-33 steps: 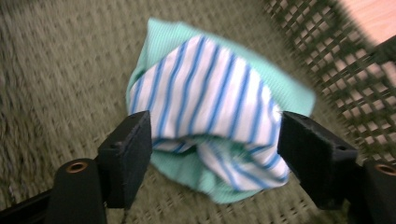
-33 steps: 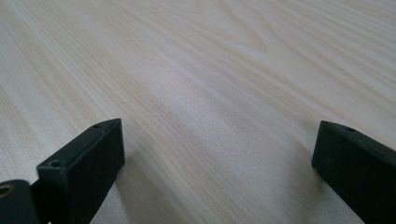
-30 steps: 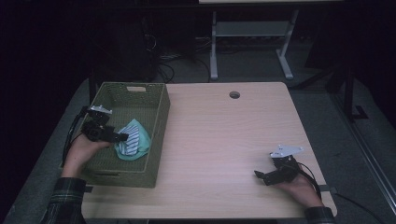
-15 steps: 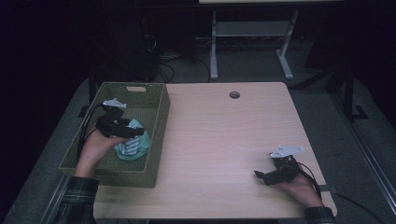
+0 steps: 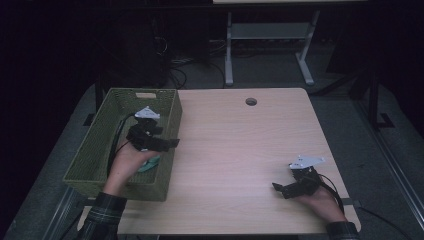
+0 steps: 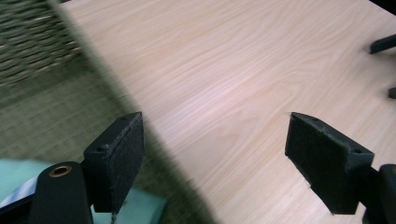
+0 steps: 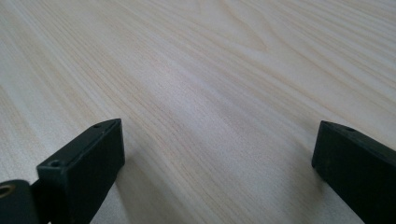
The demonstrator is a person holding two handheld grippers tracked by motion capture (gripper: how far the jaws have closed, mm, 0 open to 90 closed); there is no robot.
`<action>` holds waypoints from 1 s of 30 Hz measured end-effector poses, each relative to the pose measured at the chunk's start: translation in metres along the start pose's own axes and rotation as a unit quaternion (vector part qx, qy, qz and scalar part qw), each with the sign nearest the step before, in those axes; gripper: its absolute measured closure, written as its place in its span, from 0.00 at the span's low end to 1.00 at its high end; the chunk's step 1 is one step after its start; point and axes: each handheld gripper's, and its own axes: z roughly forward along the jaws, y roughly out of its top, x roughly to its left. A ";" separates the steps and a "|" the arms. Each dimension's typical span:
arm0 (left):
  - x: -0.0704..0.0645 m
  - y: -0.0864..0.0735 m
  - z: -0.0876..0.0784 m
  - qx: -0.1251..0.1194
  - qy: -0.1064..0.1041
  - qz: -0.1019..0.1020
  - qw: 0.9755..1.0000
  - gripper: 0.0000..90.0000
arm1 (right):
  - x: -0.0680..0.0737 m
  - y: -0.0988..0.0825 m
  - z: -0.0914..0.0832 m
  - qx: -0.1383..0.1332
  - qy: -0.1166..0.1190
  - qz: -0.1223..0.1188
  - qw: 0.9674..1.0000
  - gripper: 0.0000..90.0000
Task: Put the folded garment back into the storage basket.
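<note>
- Basket, green woven, at the table's left edge; long side runs away from the person, cut-out handle in the far end wall.
- Teal cloth lies in the basket near its right wall, mostly hidden under the left hand in the high view. In the left gripper view a teal corner shows at bottom, just beside the left-hand jaw; touching or not, cannot tell.
- Left gripper held above the basket's right wall, jaws pointing right toward the open table. Jaws stand wide apart with nothing between them; the left gripper view looks through the gap onto bare wood, the basket rim a blurred band crossing on the left.
- Table, light wood grain, round cable hole near the far edge.
- Right gripper near the table's front right corner, well apart from the basket, held in the right hand; grey plate on top. Jaws point left, spread wide, empty; in the right gripper view bare tabletop lies between them.
- Floor beyond the table dark; metal frame legs and cables there.
</note>
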 end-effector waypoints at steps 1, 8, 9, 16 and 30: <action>-0.003 0.001 0.003 0.000 -0.003 0.003 1.000 0.22 | 0.000 0.000 0.000 0.000 0.000 0.000 1.000 0.02; -0.025 0.004 0.020 -0.005 -0.019 0.022 1.000 0.22 | 0.000 0.000 0.000 0.000 0.000 0.000 1.000 0.02; -0.028 0.004 0.023 -0.006 -0.021 0.024 0.999 0.22 | 0.000 0.000 0.000 0.000 0.000 0.000 1.000 0.02; -0.049 0.005 0.039 -0.017 -0.026 0.041 0.999 0.22 | 0.000 0.000 0.000 0.000 0.000 0.000 1.000 0.02; -0.084 -0.007 0.082 -0.003 -0.042 0.068 0.997 0.20 | 0.000 0.000 0.000 0.000 0.000 0.000 1.000 0.02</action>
